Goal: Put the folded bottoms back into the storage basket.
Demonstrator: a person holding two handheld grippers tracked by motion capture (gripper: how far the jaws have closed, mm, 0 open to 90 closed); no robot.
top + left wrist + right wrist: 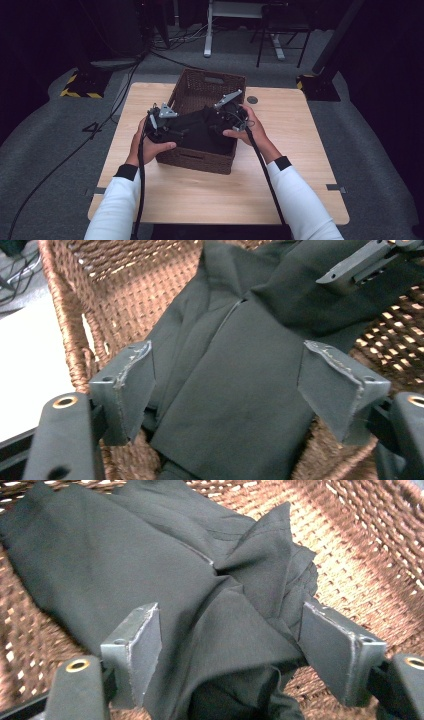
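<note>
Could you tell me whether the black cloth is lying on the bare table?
No, the black cloth lies inside the wicker basket.

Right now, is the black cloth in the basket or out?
In: the cloth lies crumpled inside the basket, wicker showing around it.

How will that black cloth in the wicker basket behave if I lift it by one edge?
The black cloth lies creased and bunched, so it will probably hang limp. It looks thin, likely light. Draping against the wicker basket, it may drag on the weave.
</note>
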